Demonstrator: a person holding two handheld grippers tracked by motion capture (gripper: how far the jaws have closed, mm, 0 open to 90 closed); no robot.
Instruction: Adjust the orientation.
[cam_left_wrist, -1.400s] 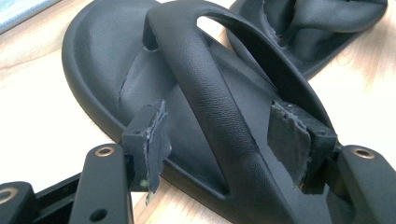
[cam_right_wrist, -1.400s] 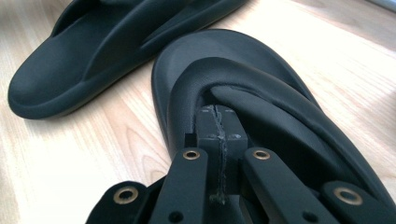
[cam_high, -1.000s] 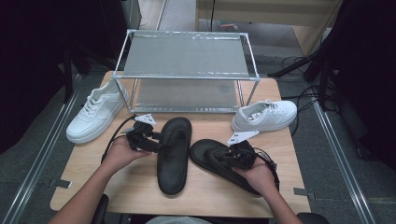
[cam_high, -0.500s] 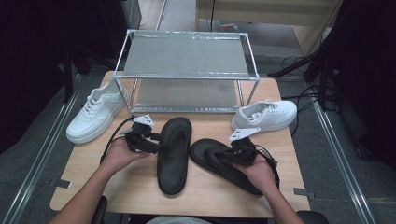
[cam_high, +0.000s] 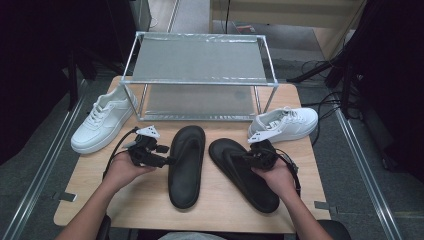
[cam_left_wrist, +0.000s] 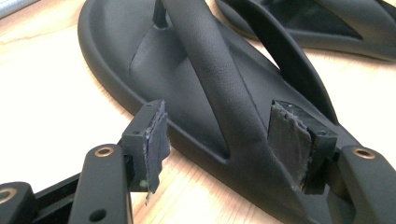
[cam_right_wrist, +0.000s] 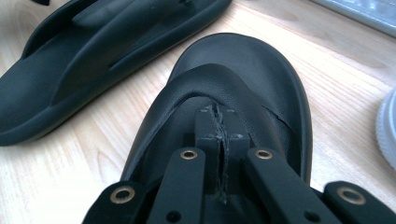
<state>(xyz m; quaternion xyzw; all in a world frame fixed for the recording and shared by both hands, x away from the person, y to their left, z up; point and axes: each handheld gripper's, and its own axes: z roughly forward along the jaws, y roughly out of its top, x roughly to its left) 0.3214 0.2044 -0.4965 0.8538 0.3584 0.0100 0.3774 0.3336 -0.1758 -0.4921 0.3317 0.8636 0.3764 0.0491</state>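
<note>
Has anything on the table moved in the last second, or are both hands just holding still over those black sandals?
Nothing visibly changed. The left claw stays open around the strap of the left black rubber flip-flop, and the right claw stays shut over the right black rubber flip-flop. Both white lace-up sneakers and the metal-framed shelf rack lie where they were.

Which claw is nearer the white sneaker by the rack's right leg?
Right. The right claw sits on the right flip-flop, just below that white sneaker; the left claw is across the table at the left flip-flop.
</note>
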